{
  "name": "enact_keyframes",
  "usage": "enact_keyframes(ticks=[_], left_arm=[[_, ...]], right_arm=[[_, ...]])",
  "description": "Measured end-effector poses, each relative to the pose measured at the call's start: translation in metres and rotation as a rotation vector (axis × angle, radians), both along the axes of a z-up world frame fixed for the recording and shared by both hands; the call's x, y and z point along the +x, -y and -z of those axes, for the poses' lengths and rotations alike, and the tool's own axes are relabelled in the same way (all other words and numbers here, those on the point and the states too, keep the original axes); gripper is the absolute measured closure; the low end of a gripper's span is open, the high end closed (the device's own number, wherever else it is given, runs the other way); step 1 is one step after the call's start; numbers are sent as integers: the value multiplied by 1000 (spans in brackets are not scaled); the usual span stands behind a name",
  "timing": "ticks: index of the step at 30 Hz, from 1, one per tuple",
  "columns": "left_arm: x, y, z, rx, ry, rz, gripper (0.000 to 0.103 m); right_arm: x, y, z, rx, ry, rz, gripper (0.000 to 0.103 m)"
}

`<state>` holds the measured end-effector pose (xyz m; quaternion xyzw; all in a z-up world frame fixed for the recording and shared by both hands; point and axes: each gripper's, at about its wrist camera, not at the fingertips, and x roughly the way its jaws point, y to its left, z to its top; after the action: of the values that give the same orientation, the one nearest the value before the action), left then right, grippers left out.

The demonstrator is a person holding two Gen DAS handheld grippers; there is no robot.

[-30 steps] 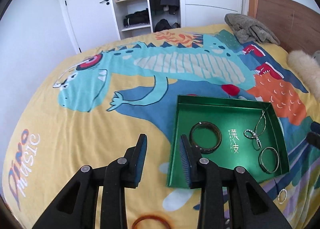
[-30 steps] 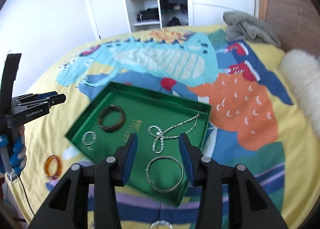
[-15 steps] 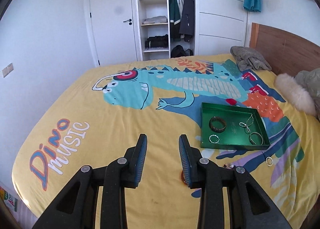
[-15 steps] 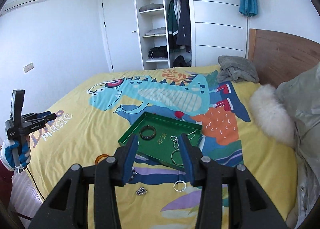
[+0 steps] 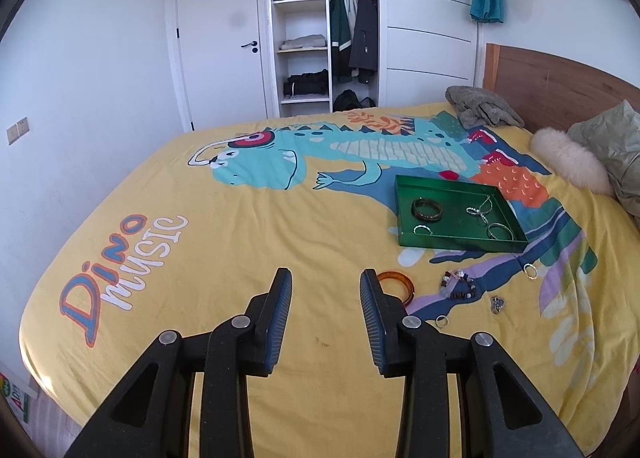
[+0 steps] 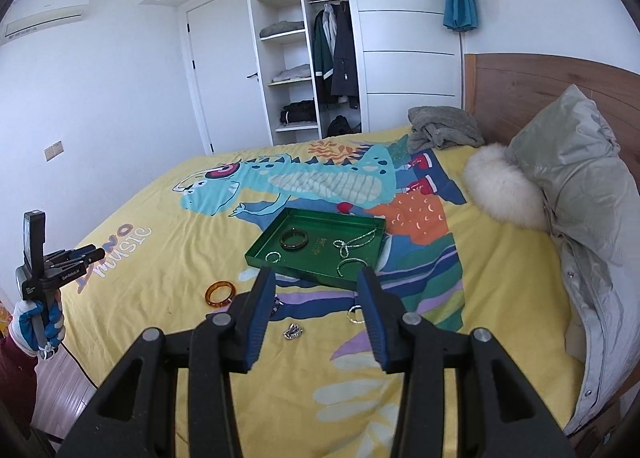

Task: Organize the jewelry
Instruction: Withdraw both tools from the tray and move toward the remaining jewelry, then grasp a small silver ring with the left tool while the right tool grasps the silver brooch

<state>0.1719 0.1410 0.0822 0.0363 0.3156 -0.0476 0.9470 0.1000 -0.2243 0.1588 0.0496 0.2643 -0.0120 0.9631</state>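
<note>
Both my grippers, left gripper (image 5: 325, 320) and right gripper (image 6: 315, 314), released and empty with left jaws just widening, held back to survey: green tray (image 5: 404, 209) at two o'clock, amber bangle (image 5: 397, 285) loose beside it.

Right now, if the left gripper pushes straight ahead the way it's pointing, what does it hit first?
Probably bare yellow bedspread. The left gripper is open and empty; the amber bangle lies just right of that line, though depth is uncertain.

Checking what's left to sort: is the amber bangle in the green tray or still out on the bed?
Out. The amber bangle lies on the yellow bedspread, apart from the green tray on its near side.
</note>
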Motion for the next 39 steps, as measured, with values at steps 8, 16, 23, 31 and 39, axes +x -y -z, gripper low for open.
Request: enact_keyframes(ticks=[8,16,23,31,39], left_arm=[[-3,9,45,-21,-39,43,55],[10,27,107,-69,-110,97,55],[31,55,155,-90,-175,163,55],[61,87,193,-85,-236,200,53],[82,104,217,-62,-279,195,53]], right_arm=[[-1,-6,43,39,-54,0,62],[36,-13,111,118,-142,-53,62],[78,-17,170,185,-208,-117,57],[125,-16,236,244,-315,-152,57],[163,-23,278,276,-384,-190,57]])
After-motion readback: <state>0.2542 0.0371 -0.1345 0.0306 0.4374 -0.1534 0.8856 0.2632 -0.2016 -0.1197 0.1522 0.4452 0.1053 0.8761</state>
